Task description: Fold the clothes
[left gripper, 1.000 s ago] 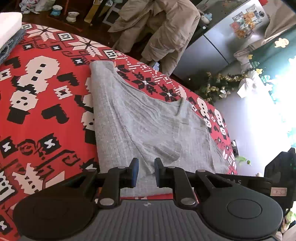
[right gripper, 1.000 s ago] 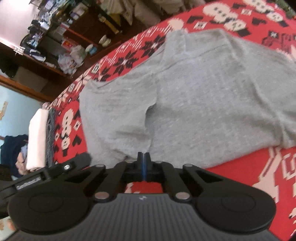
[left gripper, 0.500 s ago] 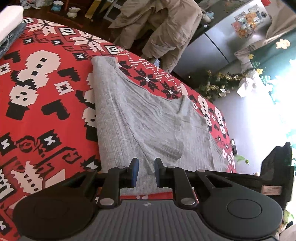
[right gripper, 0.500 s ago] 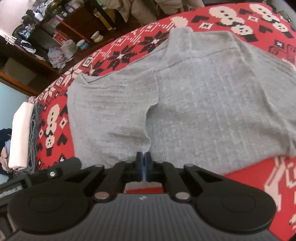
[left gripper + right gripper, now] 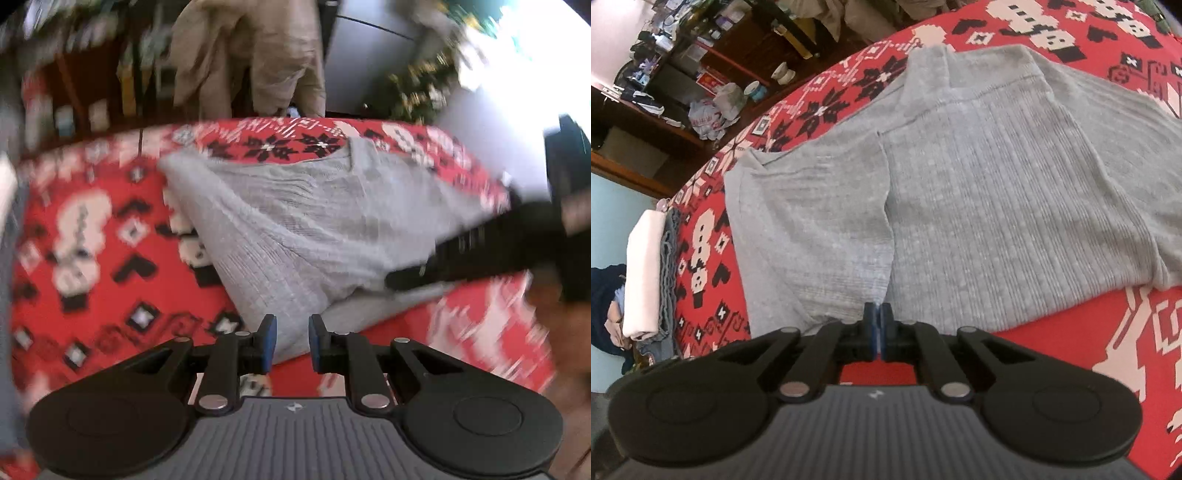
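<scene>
Across the red patterned bed (image 5: pixel 1052 354) the grey top (image 5: pixel 979 206) lies spread, with bare cover along its near edge and at far left, where folded clothes (image 5: pixel 646 258) are stacked. Left gripper (image 5: pixel 291 341) fingers stand slightly apart over the top's near corner, grasping nothing; right gripper (image 5: pixel 878 325) fingers are clenched at the near hem, though a pinch of cloth cannot be told. Since a second ago the left view has rolled and blurred, and the top's right side now looks lifted.

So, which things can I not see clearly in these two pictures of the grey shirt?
- Left wrist view: motion blur smears the room behind and the red cloth.
- Left wrist view: the grey shirt's right corner is hidden by the right tongs.
- Right wrist view: whether the right tongs pinch the shirt hem is unclear.
- Right wrist view: the shirt runs past the right edge.
</scene>
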Motion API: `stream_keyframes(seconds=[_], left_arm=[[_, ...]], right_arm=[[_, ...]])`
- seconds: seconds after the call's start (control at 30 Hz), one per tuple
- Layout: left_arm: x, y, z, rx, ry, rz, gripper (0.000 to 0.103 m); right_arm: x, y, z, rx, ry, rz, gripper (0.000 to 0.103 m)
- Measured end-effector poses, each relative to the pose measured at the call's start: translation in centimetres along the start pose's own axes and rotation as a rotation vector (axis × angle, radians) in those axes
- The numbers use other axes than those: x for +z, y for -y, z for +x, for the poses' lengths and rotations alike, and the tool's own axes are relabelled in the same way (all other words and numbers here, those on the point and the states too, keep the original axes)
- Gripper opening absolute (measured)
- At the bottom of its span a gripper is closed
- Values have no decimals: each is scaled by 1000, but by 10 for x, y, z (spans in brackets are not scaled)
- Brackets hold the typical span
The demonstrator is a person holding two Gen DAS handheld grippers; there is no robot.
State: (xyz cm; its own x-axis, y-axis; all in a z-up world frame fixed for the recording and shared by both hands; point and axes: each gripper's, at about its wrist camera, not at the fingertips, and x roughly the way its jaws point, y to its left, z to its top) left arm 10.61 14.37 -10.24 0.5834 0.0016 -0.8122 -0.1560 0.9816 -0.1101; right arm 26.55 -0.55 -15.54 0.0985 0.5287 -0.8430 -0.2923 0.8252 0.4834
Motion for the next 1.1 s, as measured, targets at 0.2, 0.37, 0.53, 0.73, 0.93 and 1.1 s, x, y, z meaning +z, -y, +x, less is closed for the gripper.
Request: stream_keyframes(seconds=[0.2,0.37,0.53,0.73,0.93,1.1], left_arm=[[-9,14,11,89,-6,110,20],[-9,14,14,123,-3,110,13],[-9,7,5,117,11,96,4],[-12,-5,9,85,-54,68,4],[-12,-8,6,34,-68,65,18],[6,-35,-20,-36,58,-81,34]], right_arm=[[3,3,-1,20,-5,10,2],[3,2,1,20,-12,9,2],[2,2,0,26,-15,6,1],[-1,-2,-2,-15,-20,-40,1],[-3,-6,-5,-30,-10,-94,11],[6,0,-28,-2,104,-102,32]])
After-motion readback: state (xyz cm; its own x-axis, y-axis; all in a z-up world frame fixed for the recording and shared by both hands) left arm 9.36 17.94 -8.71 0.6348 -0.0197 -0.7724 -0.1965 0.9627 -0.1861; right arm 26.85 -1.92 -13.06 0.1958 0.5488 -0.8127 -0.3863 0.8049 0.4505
